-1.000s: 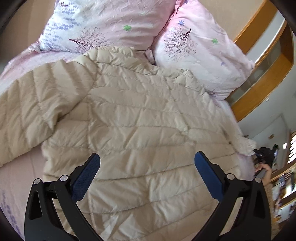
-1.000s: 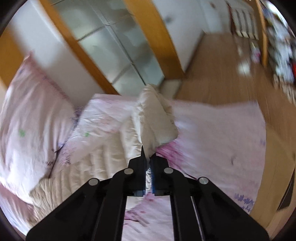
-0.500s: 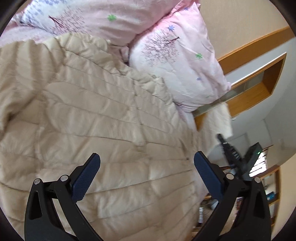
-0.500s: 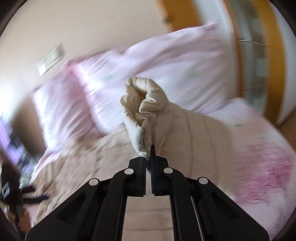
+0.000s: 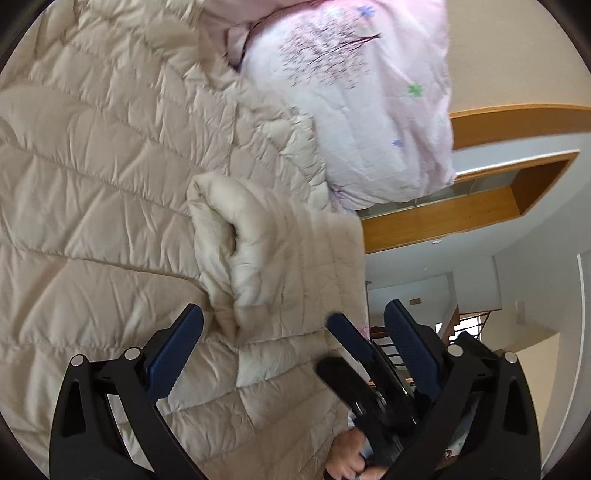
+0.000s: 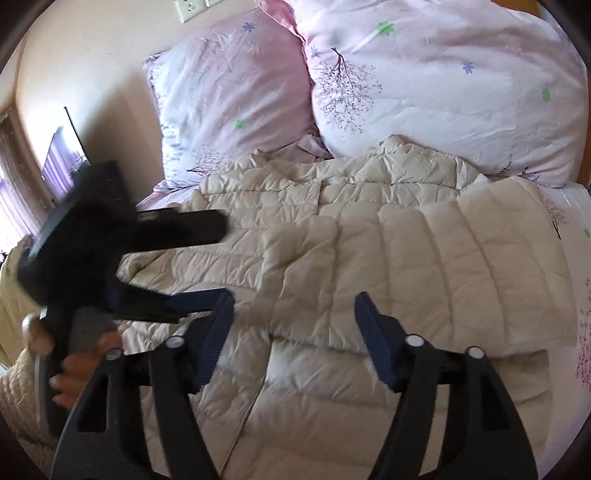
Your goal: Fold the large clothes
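Note:
A cream quilted puffer jacket (image 5: 92,177) lies spread on the bed. It also shows in the right wrist view (image 6: 332,369). Its right sleeve (image 6: 424,258) is folded across the body; in the left wrist view the sleeve (image 5: 266,251) ends in a bunched cuff. My left gripper (image 5: 293,328) is open and empty above the jacket, and it shows blurred in the right wrist view (image 6: 192,266). My right gripper (image 6: 294,317) is open and empty just above the folded sleeve. One right finger shows blurred in the left wrist view.
Two pink floral pillows (image 6: 236,96) (image 6: 443,81) lie at the head of the bed, touching the jacket's collar. A pink sheet (image 6: 576,280) shows at the right. A wooden window frame (image 5: 461,206) is beyond the bed. A wall socket (image 6: 192,5) sits above.
My right gripper carried the sleeve over the jacket's body, opened and let it go. My left gripper swung to the right over the jacket and stayed open.

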